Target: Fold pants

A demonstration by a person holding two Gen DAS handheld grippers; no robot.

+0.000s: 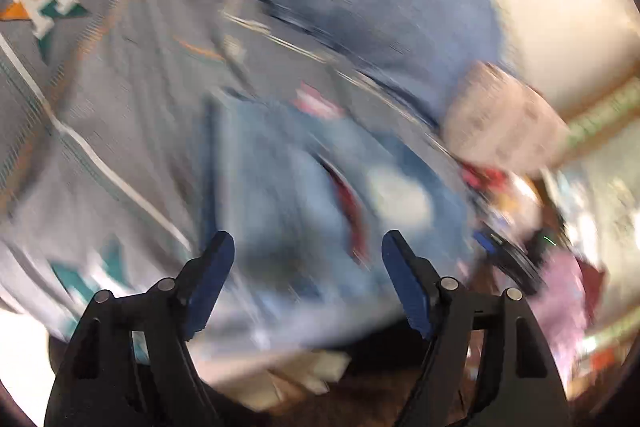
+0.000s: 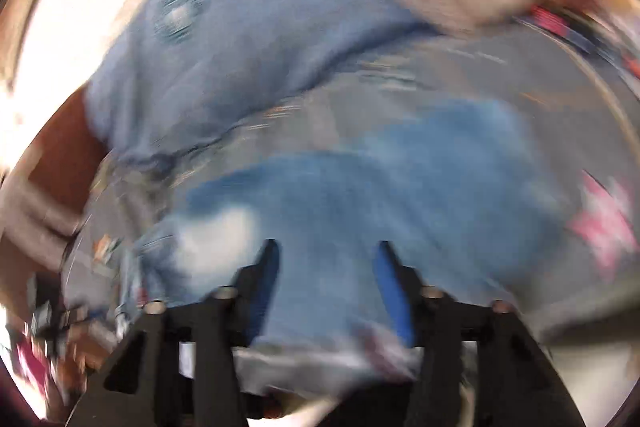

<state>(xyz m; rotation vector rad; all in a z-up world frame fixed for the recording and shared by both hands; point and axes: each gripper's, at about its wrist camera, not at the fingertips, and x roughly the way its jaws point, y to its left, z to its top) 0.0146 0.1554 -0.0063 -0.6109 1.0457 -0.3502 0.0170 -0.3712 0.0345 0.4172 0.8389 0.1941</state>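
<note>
Blue denim fills both blurred views — the pants (image 1: 320,187) lie spread on a grey blanket (image 1: 120,99), just ahead of each gripper. The left gripper (image 1: 308,259) has its jaws wide apart, nothing between them, hovering over the denim. The right gripper (image 2: 326,267) also has its jaws apart; denim sits in the gap, but whether the fingers (image 2: 386,291) touch it I cannot tell. Only the left view shows the orange-and-teal star logo (image 1: 40,1) on the blanket; only the right shows a pink patch (image 2: 604,223). Both catch a paler blue cloth (image 2: 248,47) beyond the pants.
</note>
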